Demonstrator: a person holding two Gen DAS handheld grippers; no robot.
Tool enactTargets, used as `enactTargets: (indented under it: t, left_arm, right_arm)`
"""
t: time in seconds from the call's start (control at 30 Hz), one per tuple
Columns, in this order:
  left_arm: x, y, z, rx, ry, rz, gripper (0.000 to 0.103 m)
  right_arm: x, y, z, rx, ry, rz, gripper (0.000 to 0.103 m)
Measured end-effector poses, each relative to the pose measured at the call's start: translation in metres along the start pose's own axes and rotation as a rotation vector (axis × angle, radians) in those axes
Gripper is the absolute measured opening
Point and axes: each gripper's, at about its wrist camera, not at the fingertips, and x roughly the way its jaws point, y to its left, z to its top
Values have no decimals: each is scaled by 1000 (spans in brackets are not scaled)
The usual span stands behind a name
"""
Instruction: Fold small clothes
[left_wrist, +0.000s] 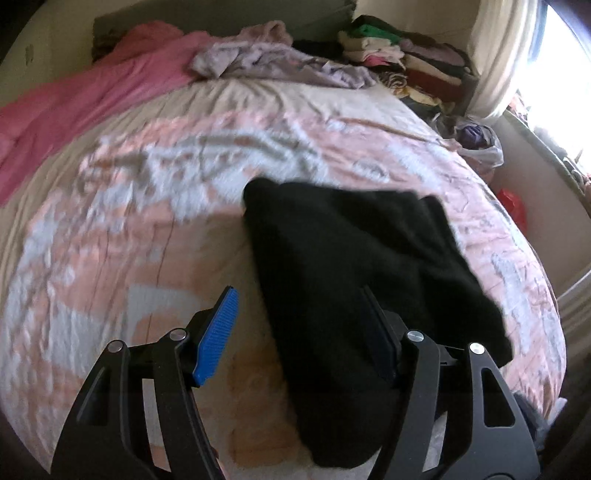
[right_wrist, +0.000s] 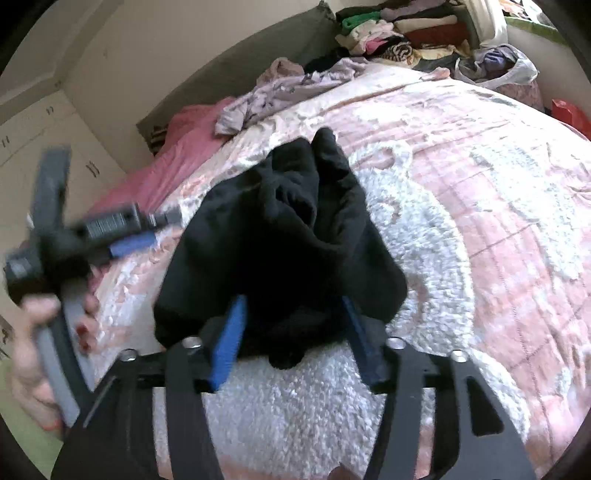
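Observation:
A small black garment (left_wrist: 351, 266) lies bunched on the pink and white bedspread (left_wrist: 147, 229). My left gripper (left_wrist: 299, 295) is open, its right finger over the garment's near edge, its left finger over bare bedspread. In the right wrist view the same black garment (right_wrist: 280, 229) lies crumpled, and my right gripper (right_wrist: 291, 306) is open with both blue pads at the garment's near edge. The left gripper (right_wrist: 147, 236) shows blurred at the left of that view, held in a hand, beside the garment.
A lilac patterned garment (left_wrist: 266, 59) and a pink blanket (left_wrist: 92, 96) lie at the far side of the bed. Stacks of folded clothes (left_wrist: 406, 59) stand at the far right corner. A plastic bag (left_wrist: 480, 144) and a red object (left_wrist: 513, 206) sit beside the bed's right edge.

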Motion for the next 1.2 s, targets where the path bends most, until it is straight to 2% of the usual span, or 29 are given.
enactTargets:
  t: [0.2,0.3,0.33,0.43,0.67,0.83,0.93,1.07,1.2]
  left_arm:
    - [-1,7,-20,2,-9,0,58]
    - [-8,2,-24,27,-35,8,58]
    - [-9,1,-25,35,-39,8,58]
    - [-12,-3,-27,57,-47,3,58]
    - [-9,-7,-30,73,-39,4,60]
    - [-8,-5,-32,69,-38,1,60]
    - [-7,-5,-33,67,-35,-3,60]
    - [-6,-8,-36,74,-33,-5,61]
    - [-5,-9,-40,71,-39,-13,63]
  right_arm:
    - [-24,-7,8,-10,-51,-46,72]
    - [-28,-9,13,-45,-51,-76,73]
    - [-29,-9,16,-57,-48,-84,80]
    - [-28,-6,25,-83,-43,-91,87]
    - [-20,6,58,-123,-30,-76,89]
    - [4,19,88,-165,13,-67,89]
    - [22,17,99,-138,28,-69,89]
    - [39,9,106,-111,50,-85,89]
    - [47,-2,97,-105,78,-68,89]
